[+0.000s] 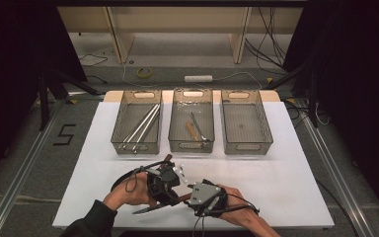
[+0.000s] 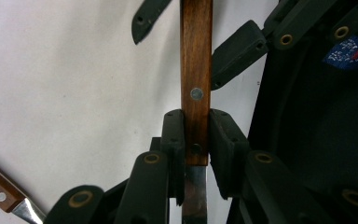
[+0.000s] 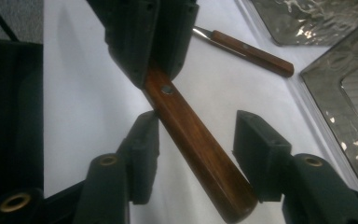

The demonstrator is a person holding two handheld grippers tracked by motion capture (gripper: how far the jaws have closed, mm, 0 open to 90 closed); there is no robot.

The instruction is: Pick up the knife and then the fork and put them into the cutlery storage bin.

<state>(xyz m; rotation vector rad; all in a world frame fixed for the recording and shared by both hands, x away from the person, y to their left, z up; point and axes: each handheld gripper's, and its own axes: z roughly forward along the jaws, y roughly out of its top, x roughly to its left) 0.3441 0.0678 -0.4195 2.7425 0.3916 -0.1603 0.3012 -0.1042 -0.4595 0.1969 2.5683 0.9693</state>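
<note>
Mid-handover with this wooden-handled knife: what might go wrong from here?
1. The right hand-held gripper has the knife handle between its jaws, but the pads are not yet pressing on both sides. If the left hand-held gripper lets go early, the knife may drop onto the table.
2. The handle lies slantwise across the right jaws, so it could pivot as they close.
3. A second knife lies close by and might get knocked.

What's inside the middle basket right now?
The middle basket holds a wooden-handled utensil and a metal utensil, lying crossed. Which lies on top is too small to tell, and the near wall blurs anything at the front.
</note>
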